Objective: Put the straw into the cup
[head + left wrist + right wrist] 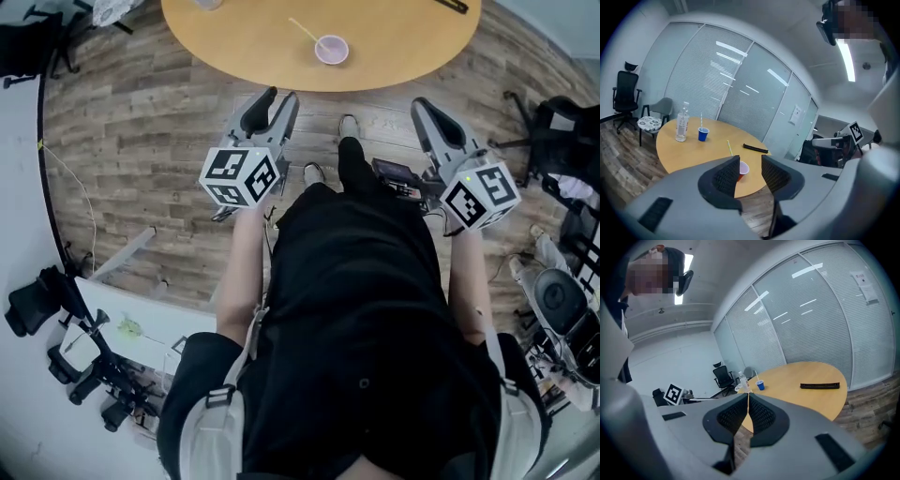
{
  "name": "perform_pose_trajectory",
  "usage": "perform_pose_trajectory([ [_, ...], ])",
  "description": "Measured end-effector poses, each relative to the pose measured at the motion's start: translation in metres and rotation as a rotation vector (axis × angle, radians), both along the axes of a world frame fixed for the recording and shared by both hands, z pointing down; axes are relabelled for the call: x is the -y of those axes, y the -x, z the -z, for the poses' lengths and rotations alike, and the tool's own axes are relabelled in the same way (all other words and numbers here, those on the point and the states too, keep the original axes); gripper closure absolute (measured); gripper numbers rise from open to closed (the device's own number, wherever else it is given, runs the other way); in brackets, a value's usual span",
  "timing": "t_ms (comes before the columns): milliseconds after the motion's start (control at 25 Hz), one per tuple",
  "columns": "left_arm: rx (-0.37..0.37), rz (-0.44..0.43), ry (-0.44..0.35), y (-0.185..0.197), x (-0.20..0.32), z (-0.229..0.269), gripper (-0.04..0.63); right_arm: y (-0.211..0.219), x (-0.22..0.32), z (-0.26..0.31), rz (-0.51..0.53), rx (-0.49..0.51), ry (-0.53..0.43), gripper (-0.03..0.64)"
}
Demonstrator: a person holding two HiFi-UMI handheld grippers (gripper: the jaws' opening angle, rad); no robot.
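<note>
- Your left gripper point(747, 162) has its jaws well apart with nothing between the pads; only the distant tabletop shows through the gap. Your right gripper point(748, 397) has its jaws closed tip to tip on nothing. Both hang over the wood floor point(141, 141) in the middle band of the head view, short of the table.
- Your round table point(394, 56) fills the top of the head view, ahead of both grippers and well apart from them.
- Your red cup point(331, 49) stands upright near the table's near edge, at top centre of the head view. In the left gripper view it sits low and central, right in the gap between the open jaws.
- Further back, in the left half of the left gripper view, a blue cup point(703, 134) already has a straw standing in it.
- Your straw point(302, 28) lies flat on the table just beyond the red cup, up and to its left in the head view. Its long axis runs from upper left to lower right, near end just beside the rim — touching or not, you cannot tell. It lies ahead of the left gripper and slightly to its right. That hand looks the nearer and is already open, so it seems the one to reach, jaws set across the straw's length.
</note>
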State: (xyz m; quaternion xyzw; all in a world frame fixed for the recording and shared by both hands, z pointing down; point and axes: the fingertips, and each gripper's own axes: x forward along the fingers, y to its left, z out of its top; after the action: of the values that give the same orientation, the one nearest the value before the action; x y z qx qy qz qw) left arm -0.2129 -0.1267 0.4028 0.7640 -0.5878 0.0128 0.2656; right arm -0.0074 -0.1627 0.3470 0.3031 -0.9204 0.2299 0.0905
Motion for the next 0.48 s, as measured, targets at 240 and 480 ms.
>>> perform_pose_trajectory([
  [240, 0.009, 0.051, -0.072, 0.027, -0.073, 0.019, 0.520, 0.033, -0.052, 0.004, 0.021, -0.017, -0.013, 0.598],
  [480, 0.000, 0.035, -0.074, 0.029, -0.126, 0.013, 0.549, 0.031, -0.104, -0.004, -0.002, -0.037, -0.003, 0.598],
])
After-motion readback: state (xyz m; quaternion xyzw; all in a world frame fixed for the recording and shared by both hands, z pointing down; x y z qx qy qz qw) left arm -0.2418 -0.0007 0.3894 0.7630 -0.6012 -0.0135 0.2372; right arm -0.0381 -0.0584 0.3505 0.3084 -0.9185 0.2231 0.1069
